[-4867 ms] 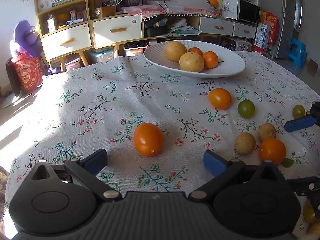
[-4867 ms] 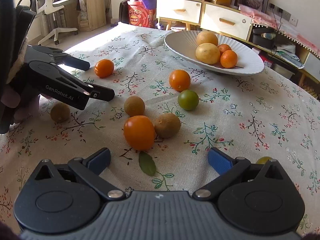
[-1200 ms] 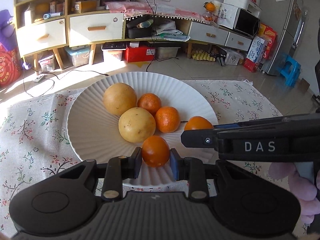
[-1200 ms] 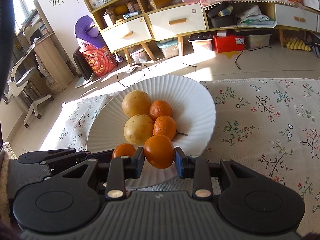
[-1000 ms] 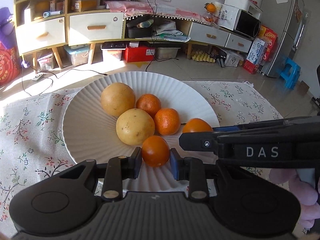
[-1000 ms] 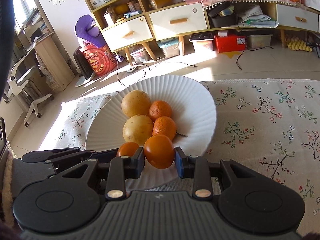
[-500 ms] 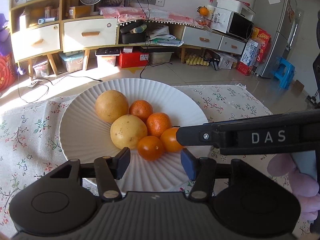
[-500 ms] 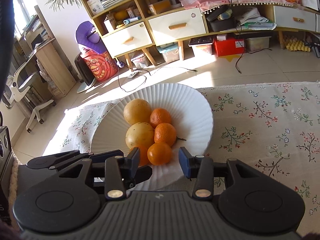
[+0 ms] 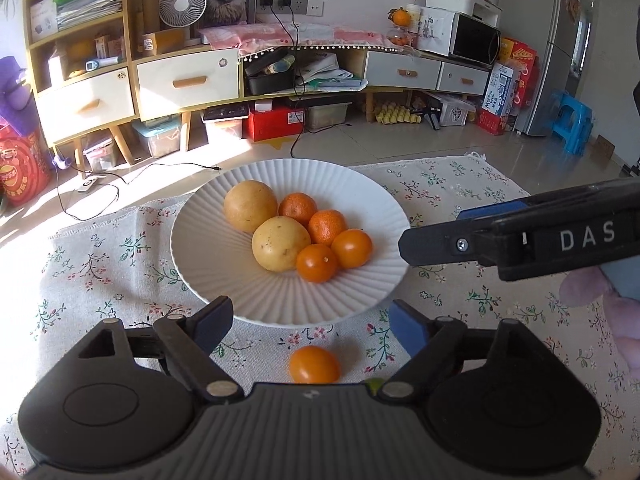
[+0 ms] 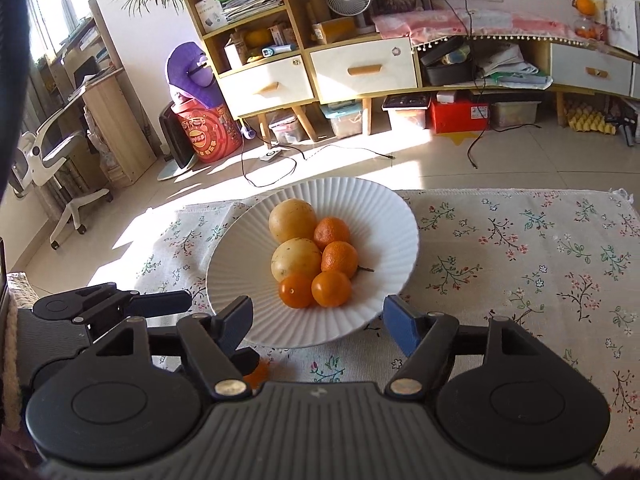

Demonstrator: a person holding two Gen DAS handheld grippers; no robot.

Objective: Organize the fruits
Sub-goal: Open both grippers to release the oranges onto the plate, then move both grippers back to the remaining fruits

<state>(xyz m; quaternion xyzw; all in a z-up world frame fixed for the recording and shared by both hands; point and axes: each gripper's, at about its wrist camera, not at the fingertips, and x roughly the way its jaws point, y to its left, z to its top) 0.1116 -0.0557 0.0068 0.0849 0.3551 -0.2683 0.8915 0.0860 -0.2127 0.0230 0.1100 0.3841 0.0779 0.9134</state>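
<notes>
Sunlit floral tablecloth (image 9: 100,264) covers the table, with a wooden drawer cabinet (image 10: 316,72) and a small fan (image 9: 182,4) against the far wall. At the near edge of the left wrist view, the left gripper (image 9: 310,322) has its jaws spread wide with nothing between them. An orange tomato (image 9: 315,364) lies on the cloth just in front of its body, between the two fingers and nearer than the plate. Beyond the fingertips sits the white ribbed plate (image 9: 224,284), holding two yellow passion fruits, two tangerines and two more orange tomatoes packed together near its centre. The right gripper (image 10: 316,322) likewise stands with its jaws wide apart and empty, its fingertips at the plate's near rim, and the closest orange tomatoes lie just past them on the plate. Seen from the left wrist, the right gripper's finger reaches in from the right, just beside the plate's right rim.
</notes>
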